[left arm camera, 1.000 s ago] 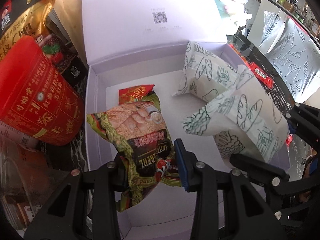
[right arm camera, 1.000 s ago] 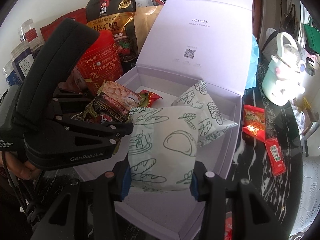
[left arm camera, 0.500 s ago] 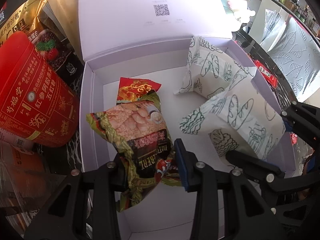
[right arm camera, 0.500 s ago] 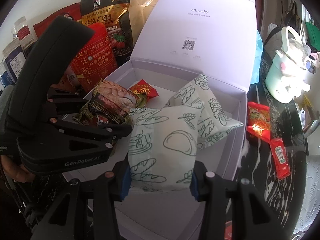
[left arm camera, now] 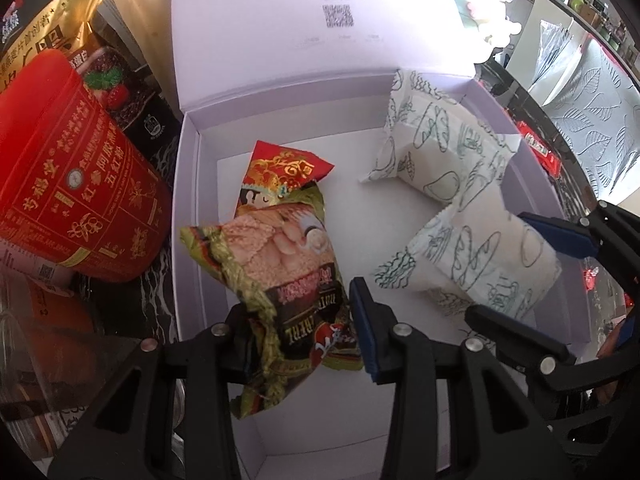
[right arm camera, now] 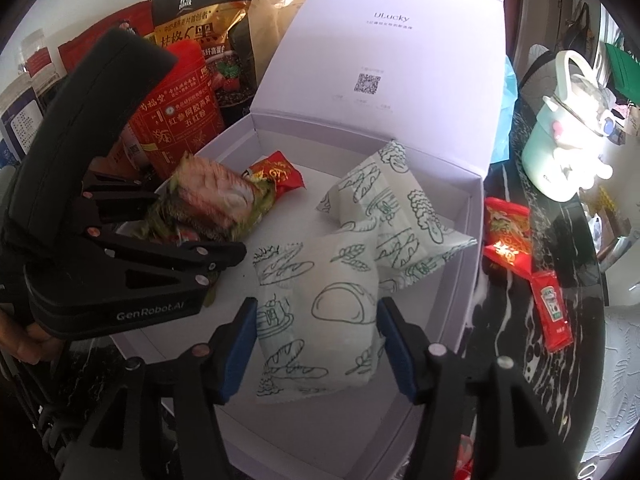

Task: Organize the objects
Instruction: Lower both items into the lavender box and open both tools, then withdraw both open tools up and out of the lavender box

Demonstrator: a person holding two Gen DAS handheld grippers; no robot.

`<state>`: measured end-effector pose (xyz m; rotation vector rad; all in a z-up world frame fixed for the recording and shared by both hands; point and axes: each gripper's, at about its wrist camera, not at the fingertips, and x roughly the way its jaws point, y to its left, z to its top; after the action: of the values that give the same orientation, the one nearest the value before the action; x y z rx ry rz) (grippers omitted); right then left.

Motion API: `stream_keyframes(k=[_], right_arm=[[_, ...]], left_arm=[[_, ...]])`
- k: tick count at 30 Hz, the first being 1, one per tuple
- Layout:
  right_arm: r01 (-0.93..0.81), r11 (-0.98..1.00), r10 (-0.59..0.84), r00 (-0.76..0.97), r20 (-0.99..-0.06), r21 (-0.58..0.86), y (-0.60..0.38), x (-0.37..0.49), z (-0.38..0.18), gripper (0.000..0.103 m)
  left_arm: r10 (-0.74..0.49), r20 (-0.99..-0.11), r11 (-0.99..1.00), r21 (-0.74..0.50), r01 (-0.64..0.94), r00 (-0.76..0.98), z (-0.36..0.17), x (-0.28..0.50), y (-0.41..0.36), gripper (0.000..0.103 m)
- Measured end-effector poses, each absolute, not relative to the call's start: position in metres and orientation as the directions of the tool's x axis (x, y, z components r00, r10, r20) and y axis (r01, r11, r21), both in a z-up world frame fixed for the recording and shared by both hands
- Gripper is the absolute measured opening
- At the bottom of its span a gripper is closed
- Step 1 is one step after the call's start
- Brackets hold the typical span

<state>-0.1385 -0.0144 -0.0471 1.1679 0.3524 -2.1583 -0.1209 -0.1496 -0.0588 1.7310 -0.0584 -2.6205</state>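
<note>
Packing step, snacks going into the white box (right arm camera: 474,204). Right hand-held gripper (right arm camera: 316,344) has just been opening; the bread-print packet (right arm camera: 320,312) sits between its jaws, released or nearly so, over the box floor. Left hand-held gripper (left arm camera: 298,328) clamps the green cereal packet (left arm camera: 288,264) over the box's left side. Next: pull right clear, then drop left's packet.

White box (right arm camera: 460,216) open, lid upright, frame centre. Inside: two white bread-print packets (right arm camera: 320,316) (right arm camera: 384,216) right, touching; green-gold snack bag (left arm camera: 288,264) tilted left, overlapping red sachet (left arm camera: 280,168) behind
</note>
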Motion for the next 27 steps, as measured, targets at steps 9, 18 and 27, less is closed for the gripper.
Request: stream_keyframes(k=[9, 18, 27], right_arm=[[0.648, -0.76, -0.41, -0.421, -0.809, 0.048, -0.009, -0.128, -0.036, 0.064], [0.654, -0.756, -0.429, -0.455, -0.78, 0.034, -0.005, -0.111, -0.016, 0.064], [0.65, -0.76, -0.432, -0.499, -0.751, 0.005, 0.002, -0.088, 0.003, 0.064]], left_arm=[[-0.054, -0.897, -0.998, 0.063, -0.005, -0.439, -0.042, -0.103, -0.149, 0.043], [-0.059, -0.87, -0.998, 0.066, 0.002, -0.489, -0.018, -0.096, -0.147, 0.048], [-0.051, -0.851, -0.998, 0.059, 0.003, -0.523, -0.001, -0.078, -0.131, 0.048]])
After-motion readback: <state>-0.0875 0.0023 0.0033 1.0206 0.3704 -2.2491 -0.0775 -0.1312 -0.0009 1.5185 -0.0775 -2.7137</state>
